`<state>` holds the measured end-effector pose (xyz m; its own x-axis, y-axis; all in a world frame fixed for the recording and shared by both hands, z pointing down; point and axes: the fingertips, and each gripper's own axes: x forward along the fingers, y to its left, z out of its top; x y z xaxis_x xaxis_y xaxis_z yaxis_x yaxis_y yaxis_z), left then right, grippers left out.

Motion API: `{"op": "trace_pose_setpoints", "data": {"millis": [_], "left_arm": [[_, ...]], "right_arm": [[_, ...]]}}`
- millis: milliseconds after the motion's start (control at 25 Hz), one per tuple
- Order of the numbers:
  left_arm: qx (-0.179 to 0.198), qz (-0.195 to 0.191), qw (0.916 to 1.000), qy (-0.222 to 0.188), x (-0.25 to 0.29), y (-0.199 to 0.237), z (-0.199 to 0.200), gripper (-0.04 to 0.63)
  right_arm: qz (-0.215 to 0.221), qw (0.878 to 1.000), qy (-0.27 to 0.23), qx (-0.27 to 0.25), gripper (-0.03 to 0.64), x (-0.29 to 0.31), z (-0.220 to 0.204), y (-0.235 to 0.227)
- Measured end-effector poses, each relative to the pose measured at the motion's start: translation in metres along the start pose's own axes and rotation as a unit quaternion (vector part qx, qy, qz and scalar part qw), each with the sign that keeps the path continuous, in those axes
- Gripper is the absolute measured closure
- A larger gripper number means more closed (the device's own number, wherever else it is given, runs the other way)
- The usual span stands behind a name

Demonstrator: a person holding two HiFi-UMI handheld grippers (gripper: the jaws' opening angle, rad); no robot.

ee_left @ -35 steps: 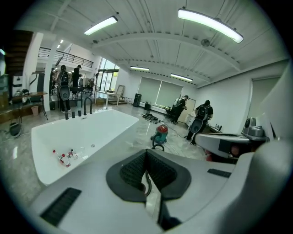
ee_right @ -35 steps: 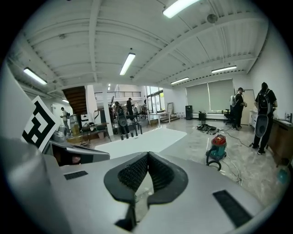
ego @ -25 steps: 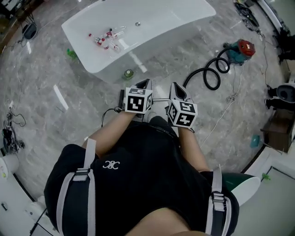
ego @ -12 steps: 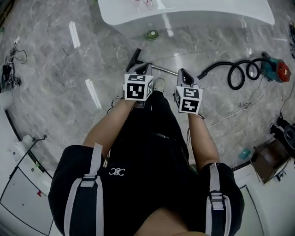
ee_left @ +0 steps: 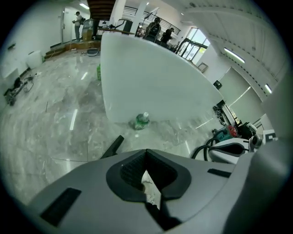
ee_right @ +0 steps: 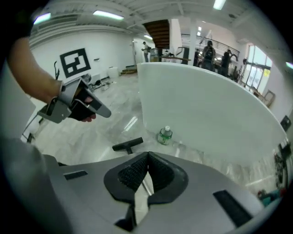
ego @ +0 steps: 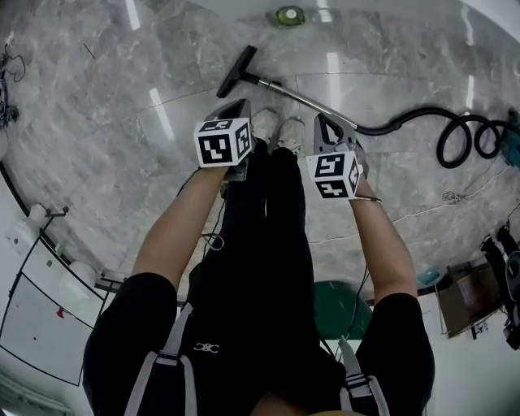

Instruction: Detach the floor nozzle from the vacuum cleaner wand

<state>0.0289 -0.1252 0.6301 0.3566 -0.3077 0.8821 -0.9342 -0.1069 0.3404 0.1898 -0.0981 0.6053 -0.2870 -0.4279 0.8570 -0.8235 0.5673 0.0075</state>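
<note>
1. The black T-shaped plastic floor nozzle [ego: 237,71] lies on the grey marble floor [ego: 106,138]. It is joined to the slim silver metal vacuum wand [ego: 305,101].
2. The wand runs back to a coiled black hose [ego: 455,142].
3. The left gripper [ego: 234,110] hangs near the nozzle, apart from it. Its fingers are pressed together with nothing between them.
4. The right gripper [ego: 329,128] hangs over the wand's hose end. Its fingers are also closed and empty, and I cannot tell whether it touches the wand.
5. A green plastic bottle [ego: 288,15] sits on the floor beyond the nozzle, at the foot of the white worktop [ee_left: 155,82].
6. The person's white shoes [ego: 276,130] stand between the grippers.
</note>
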Motion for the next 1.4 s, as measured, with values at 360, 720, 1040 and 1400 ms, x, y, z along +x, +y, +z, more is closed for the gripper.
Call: {"op": "trace_pose_setpoints", "data": {"millis": [360, 720, 1040, 1400], "left_arm": [[-0.034, -0.010, 0.9994, -0.003, 0.164, 0.072, -0.064, 0.591], [-0.022, -0.040, 0.9989, -0.008, 0.231, 0.100, -0.099, 0.591], [-0.112, -0.066, 0.9915, 0.007, 0.276, 0.120, -0.110, 0.588], [-0.158, -0.070, 0.9846, 0.023, 0.228, 0.113, -0.101, 0.339]], "right_arm": [[0.090, 0.988, 0.045, -0.119, 0.604, 0.226, -0.122, 0.043], [0.074, 0.973, 0.161, -0.150, 0.454, 0.369, -0.232, 0.057], [0.109, 0.953, 0.194, -0.208, 0.449, 0.409, -0.264, 0.069], [0.081, 0.966, 0.156, -0.191, 0.448, 0.335, -0.213, 0.057]]}}
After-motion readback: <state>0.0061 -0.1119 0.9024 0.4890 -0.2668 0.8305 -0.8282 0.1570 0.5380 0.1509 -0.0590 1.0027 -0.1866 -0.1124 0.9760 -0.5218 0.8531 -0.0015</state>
